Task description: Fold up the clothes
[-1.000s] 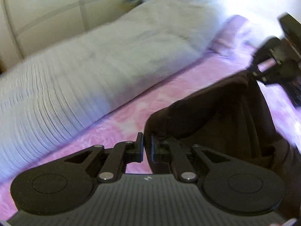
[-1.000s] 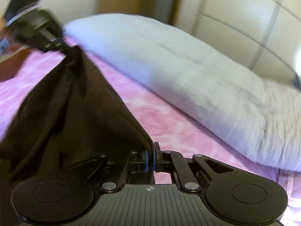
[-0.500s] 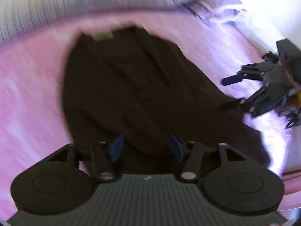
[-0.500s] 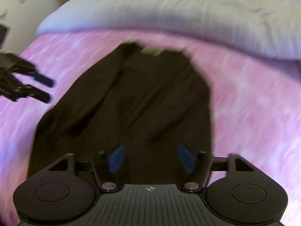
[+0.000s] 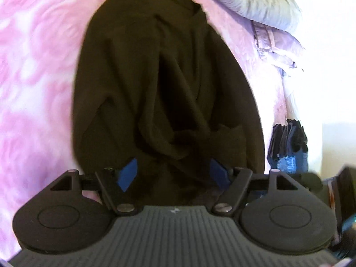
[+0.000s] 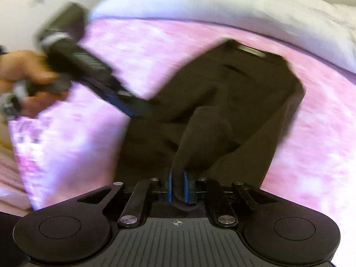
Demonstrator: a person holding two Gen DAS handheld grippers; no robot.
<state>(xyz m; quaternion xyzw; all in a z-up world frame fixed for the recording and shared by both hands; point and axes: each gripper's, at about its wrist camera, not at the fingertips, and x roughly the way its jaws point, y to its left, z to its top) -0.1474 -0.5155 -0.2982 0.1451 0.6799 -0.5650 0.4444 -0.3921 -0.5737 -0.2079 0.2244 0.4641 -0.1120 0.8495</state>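
**Fold risk: single-sided grip**

I see the dark garment (image 5: 164, 84) lying on the pink bedspread (image 5: 37, 77). My right gripper (image 6: 177, 185) pinches a raised fold; my left gripper (image 5: 174, 173) gapes empty above the fabric. Pulling one-handed may bunch the cloth
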